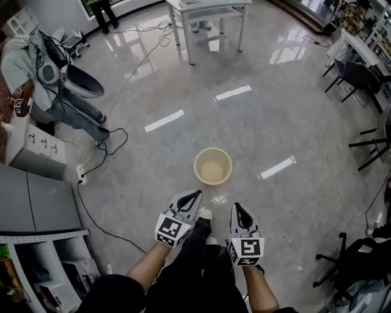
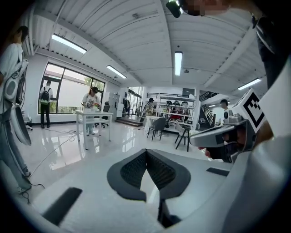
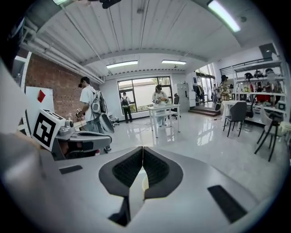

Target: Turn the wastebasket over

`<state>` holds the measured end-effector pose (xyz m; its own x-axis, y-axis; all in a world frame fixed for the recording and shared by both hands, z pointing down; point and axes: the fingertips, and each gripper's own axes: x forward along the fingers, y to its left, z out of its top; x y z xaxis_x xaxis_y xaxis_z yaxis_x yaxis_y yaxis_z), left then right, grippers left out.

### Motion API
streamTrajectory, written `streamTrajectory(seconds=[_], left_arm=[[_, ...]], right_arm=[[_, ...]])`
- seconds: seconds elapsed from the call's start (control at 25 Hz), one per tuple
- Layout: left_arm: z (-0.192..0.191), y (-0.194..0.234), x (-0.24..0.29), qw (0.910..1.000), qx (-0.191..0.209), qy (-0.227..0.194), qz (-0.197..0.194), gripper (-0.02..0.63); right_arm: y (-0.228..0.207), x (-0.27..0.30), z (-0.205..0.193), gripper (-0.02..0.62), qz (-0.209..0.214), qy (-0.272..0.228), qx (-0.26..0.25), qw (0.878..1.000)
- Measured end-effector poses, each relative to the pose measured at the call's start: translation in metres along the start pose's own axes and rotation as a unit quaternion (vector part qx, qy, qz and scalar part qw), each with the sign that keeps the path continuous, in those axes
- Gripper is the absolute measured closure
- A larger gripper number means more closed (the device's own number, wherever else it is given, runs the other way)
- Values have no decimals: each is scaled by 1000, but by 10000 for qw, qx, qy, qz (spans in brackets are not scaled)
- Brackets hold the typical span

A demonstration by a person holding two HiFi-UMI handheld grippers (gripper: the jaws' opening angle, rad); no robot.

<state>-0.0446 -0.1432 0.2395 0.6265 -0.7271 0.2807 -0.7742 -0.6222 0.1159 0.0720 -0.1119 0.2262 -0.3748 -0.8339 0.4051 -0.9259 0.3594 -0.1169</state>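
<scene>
Wastebasket [image 1: 212, 165] stands mouth-up on floor [image 1: 275, 122] (only its pale bottom shows inside); left claw [image 1: 195, 194] and right claw [image 1: 237, 208] closed.

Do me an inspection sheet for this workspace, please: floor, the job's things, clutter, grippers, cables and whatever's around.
Surface: glossy grey tiled floor, bare around the job.
Job's things: beige round plastic wastebasket, standing upright with its mouth up, not yet turned over.
Clutter: white power strip lying on the floor at the left.
Grippers: left hand-held gripper and right hand-held gripper both shut and empty, held short of the wastebasket without touching it.
Cables: black cable snaking over the floor at the left, clear of the wastebasket.
Surroundings: white table at the far side, person in a grey top at the left, black chairs at the right.
</scene>
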Motion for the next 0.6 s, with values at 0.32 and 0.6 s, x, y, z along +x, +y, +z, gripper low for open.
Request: streamTrajectory(seconds=[0.32, 0.6], left_arm=[[66, -73, -100, 9997, 25, 17, -237, 598], [67, -88, -159, 9989, 122, -97, -442, 598]], right_arm=[[49, -105, 23, 583, -445, 41, 98, 9990], [96, -146, 23, 583, -678, -48, 108, 9976]])
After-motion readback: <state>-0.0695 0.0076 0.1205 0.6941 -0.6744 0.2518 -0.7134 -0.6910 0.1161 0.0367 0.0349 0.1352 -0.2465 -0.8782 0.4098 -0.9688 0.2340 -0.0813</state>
